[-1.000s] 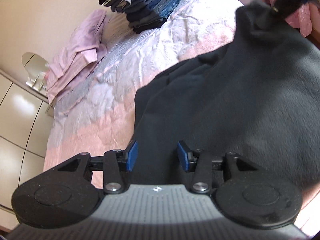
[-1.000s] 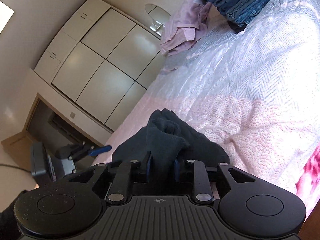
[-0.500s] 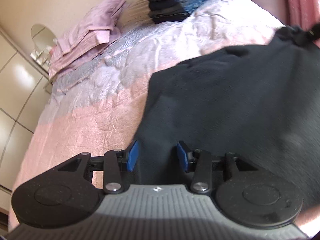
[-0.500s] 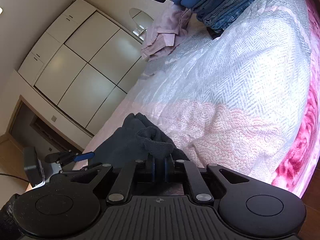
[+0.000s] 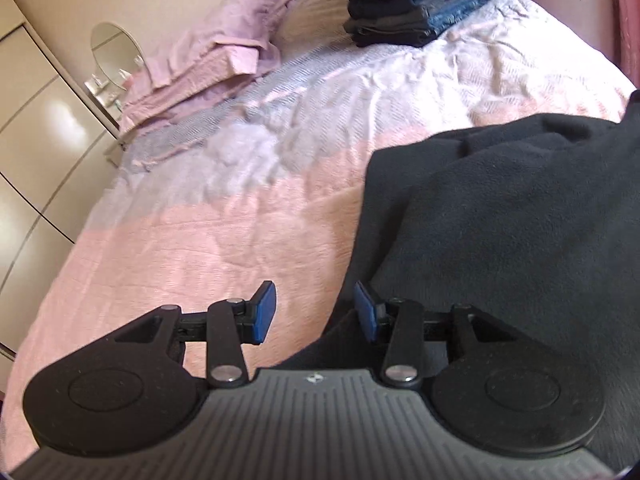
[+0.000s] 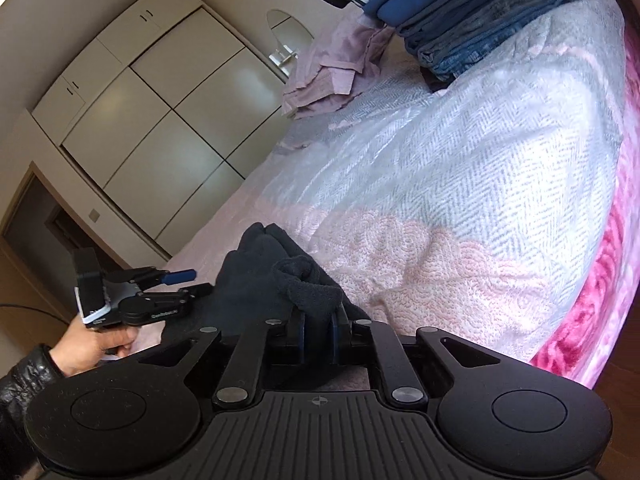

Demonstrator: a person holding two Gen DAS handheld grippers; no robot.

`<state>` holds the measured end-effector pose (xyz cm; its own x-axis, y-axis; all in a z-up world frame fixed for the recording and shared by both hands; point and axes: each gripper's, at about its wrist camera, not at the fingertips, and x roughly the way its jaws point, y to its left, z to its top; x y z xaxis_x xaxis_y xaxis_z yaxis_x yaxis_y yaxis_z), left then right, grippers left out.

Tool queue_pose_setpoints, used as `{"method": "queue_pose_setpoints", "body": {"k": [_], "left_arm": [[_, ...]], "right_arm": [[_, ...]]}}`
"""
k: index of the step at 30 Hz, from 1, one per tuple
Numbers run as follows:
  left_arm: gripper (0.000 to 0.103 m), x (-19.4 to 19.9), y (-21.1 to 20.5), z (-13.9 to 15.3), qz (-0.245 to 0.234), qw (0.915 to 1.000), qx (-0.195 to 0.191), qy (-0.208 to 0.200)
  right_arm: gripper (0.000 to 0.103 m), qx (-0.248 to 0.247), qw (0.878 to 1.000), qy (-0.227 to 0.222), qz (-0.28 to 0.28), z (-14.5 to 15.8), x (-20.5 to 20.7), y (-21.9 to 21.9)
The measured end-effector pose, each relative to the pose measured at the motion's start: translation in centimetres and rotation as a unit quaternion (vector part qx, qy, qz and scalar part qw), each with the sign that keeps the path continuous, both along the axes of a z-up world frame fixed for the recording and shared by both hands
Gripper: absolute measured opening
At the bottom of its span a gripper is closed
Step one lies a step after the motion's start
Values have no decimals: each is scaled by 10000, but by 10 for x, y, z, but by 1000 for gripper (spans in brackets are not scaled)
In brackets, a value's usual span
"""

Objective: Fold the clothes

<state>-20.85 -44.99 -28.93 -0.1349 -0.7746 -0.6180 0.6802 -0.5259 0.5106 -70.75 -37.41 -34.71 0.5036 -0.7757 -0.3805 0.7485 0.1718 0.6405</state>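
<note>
A dark fleece garment [image 5: 520, 216] lies spread on the pink and grey bedspread [image 5: 240, 208], filling the right of the left wrist view. My left gripper [image 5: 316, 312] is open and empty at the garment's left edge, its right finger over the cloth. It also shows in the right wrist view [image 6: 176, 284], held in a hand. My right gripper [image 6: 318, 326] is shut on a bunched fold of the garment [image 6: 308, 284].
A stack of folded jeans and dark clothes [image 5: 416, 4] sits at the far end of the bed, also visible in the right wrist view [image 6: 468, 20]. Lilac towels [image 5: 216, 60] lie beside it. White wardrobe doors [image 6: 160, 120] stand left. A magenta blanket [image 6: 600, 288] hangs along the bed's right side.
The garment has come down and now lies flatter on the bed. My left gripper shifted left, so its jaws now straddle the garment's edge. My right gripper stays clamped on the fold.
</note>
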Motion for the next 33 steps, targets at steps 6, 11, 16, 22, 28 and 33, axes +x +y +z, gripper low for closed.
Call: {"method": "queue_pose_setpoints", "body": {"k": [6, 11, 16, 22, 28, 33], "left_arm": [[40, 31, 68, 19, -165, 9967, -346, -712], [41, 37, 122, 6, -705, 9917, -411, -991], [42, 17, 141, -24, -1189, 9862, -275, -1115], [43, 23, 129, -48, -1303, 9784, -233, -1589], [45, 37, 132, -42, -1205, 9805, -342, -1512], [61, 35, 149, -42, -1401, 9760, -560, -1569]], "right_arm": [[52, -584, 9928, 1047, -52, 44, 29, 52], [52, -1534, 9659, 1621, 1312, 73, 93, 96], [52, -1436, 9561, 1352, 2169, 47, 153, 84], [52, -338, 9642, 1360, 2252, 11, 156, 59], [71, -1394, 9069, 3189, 2373, 43, 205, 95], [77, -1808, 8548, 4003, 2765, 21, 269, 89]]}}
